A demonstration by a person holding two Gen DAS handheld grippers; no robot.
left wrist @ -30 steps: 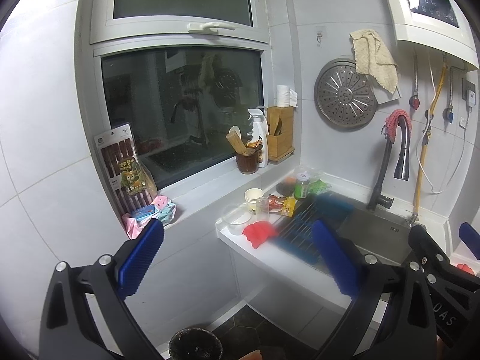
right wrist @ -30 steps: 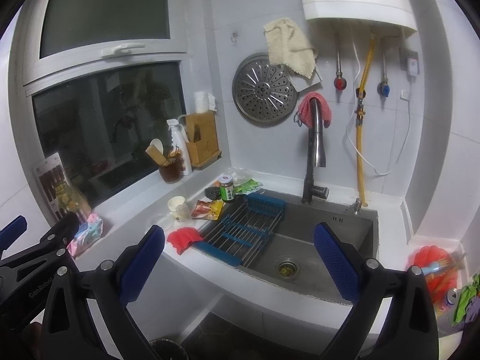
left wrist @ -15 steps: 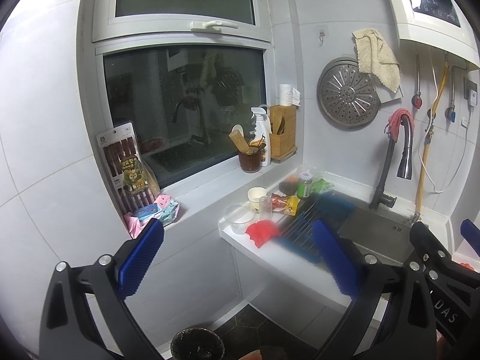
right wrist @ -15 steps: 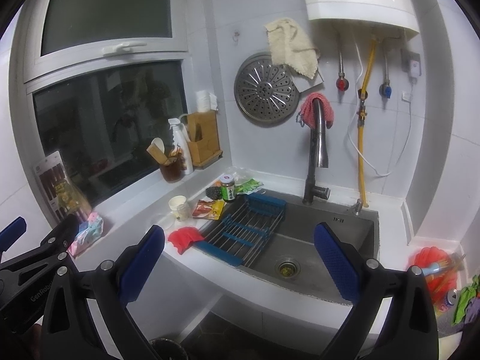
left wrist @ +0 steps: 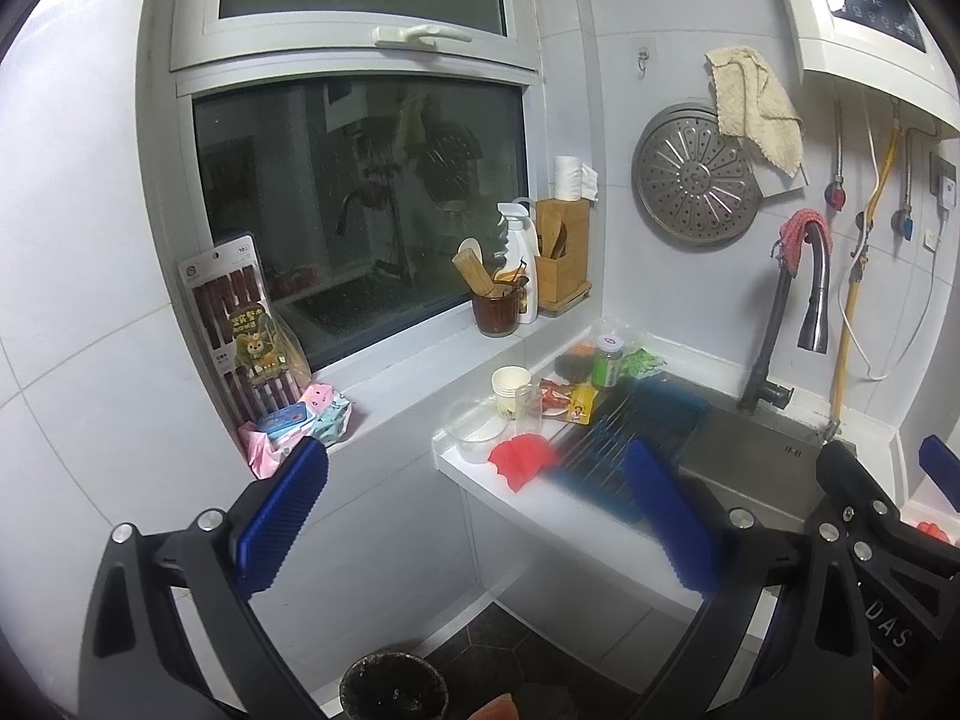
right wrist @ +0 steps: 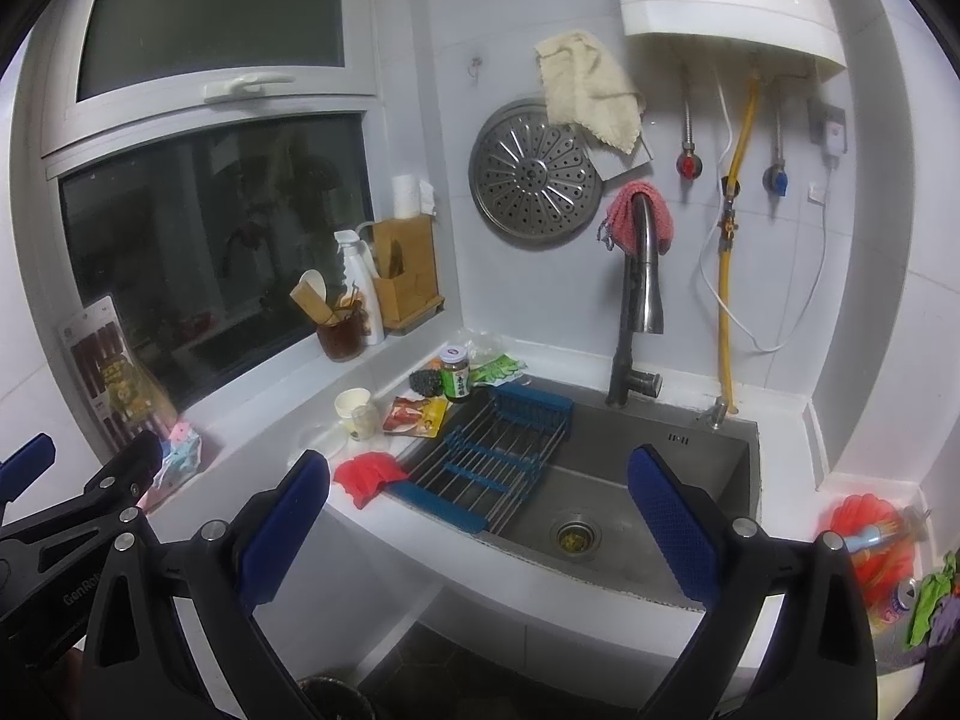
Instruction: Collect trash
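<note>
Both hand-held grippers wide open, empty: left [left wrist: 474,510], right [right wrist: 480,531]; snack wrapper [right wrist: 416,415] on worktop [right wrist: 384,516] ahead, nearer left; bin [left wrist: 393,684] below.

Readable: "DAS" on right gripper [left wrist: 936,474] body; "GenRob" on left gripper [right wrist: 27,468] body.

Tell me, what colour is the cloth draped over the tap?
Pinkish red cloth over the tap, clearest in the right wrist view.
</note>
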